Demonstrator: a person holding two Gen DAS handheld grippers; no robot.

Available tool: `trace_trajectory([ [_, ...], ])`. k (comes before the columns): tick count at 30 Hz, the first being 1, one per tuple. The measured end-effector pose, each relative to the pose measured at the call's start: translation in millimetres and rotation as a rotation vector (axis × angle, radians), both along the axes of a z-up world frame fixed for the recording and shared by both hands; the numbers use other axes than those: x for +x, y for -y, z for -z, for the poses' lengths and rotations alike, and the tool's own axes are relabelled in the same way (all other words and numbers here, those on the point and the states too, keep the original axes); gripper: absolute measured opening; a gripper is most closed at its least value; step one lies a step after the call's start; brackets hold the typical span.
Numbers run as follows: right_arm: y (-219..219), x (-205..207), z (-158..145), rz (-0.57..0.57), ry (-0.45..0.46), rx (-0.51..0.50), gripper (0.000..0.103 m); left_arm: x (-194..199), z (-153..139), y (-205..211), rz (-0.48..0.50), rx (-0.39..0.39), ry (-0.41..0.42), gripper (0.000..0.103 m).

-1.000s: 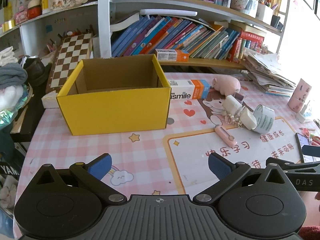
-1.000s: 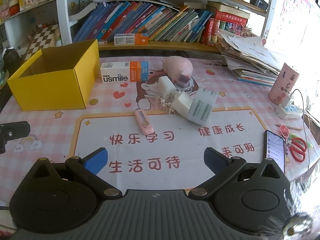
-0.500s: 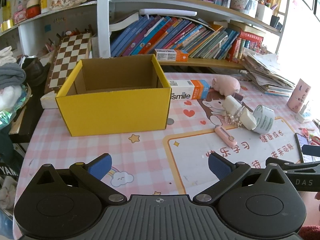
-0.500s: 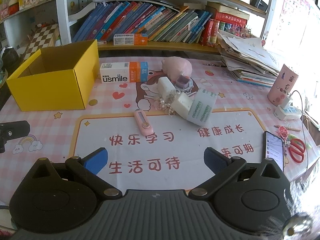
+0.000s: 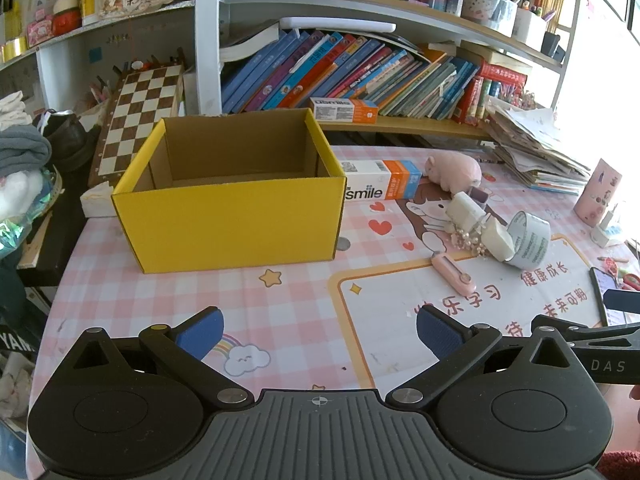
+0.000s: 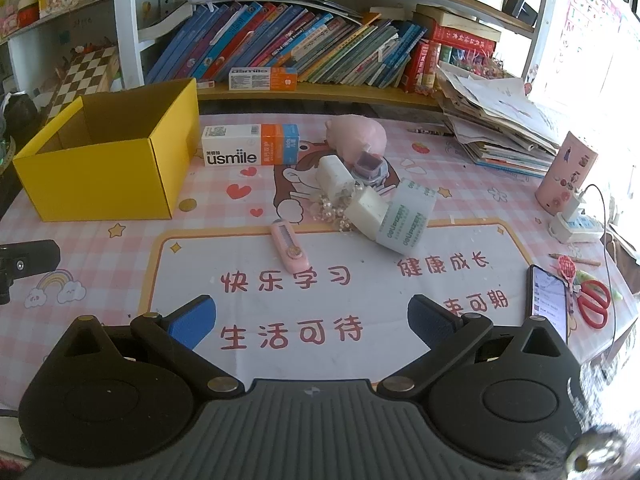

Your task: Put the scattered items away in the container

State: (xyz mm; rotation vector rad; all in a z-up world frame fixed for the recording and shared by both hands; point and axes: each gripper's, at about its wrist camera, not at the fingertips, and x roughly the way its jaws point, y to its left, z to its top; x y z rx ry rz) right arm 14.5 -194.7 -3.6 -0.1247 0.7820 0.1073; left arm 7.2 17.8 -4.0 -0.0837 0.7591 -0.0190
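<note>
I am working over a table [image 6: 120, 264] covered in a pink checked cloth with a white mat of red Chinese characters lying across the lower middle of the right wrist view. Behind it, bookshelves [image 6: 304, 52] packed with leaning books are filling the top of both views, and a chessboard [image 5: 140, 116] is leaning at the upper left of the left view. A stack of loose papers [image 6: 500, 120] is sitting at the upper right.

The yellow box [image 5: 236, 220] is standing open in the centre-left of the left view, showing only its brown walls and floor. Just right of it the usmile carton [image 6: 250, 146] is lying flat. The pink plush pig [image 6: 356, 134] is resting beyond it, and below the pig a white block [image 6: 334, 178], a string of pearls [image 6: 330, 210], a second white block [image 6: 366, 216] and a roll of tape [image 6: 408, 218] are huddling together, touching. The pink clip [image 6: 289, 246] is lying apart, lower left of that cluster. A phone [image 6: 548, 300] and red scissors [image 6: 594, 304] are lying at the right edge.

My left gripper [image 5: 318, 332] is hovering at the bottom of its frame with its blue pads spread wide, gripping nothing. My right gripper [image 6: 312, 322] is likewise gaping wide over the mat, touching nothing.
</note>
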Motion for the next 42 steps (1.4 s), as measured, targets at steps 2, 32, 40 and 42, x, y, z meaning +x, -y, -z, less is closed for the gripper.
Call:
trace_trajectory([
  [2, -1, 0, 0, 0.000, 0.000, -0.001, 0.103, 0, 0, 1, -0.001, 0.000, 0.000, 0.103],
  [32, -32, 3, 4, 0.028, -0.026, -0.035, 0.103, 14, 9, -23, 0.066, -0.026, -0.019, 0.103],
  [40, -42, -7, -6, 0.021, 0.077, -0.013, 0.103, 15, 12, -37, 0.103, -0.073, -0.015, 0.103],
  [42, -43, -8, -7, 0.027, 0.111, -0.027, 0.103, 17, 13, -38, 0.109, -0.081, -0.014, 0.103],
])
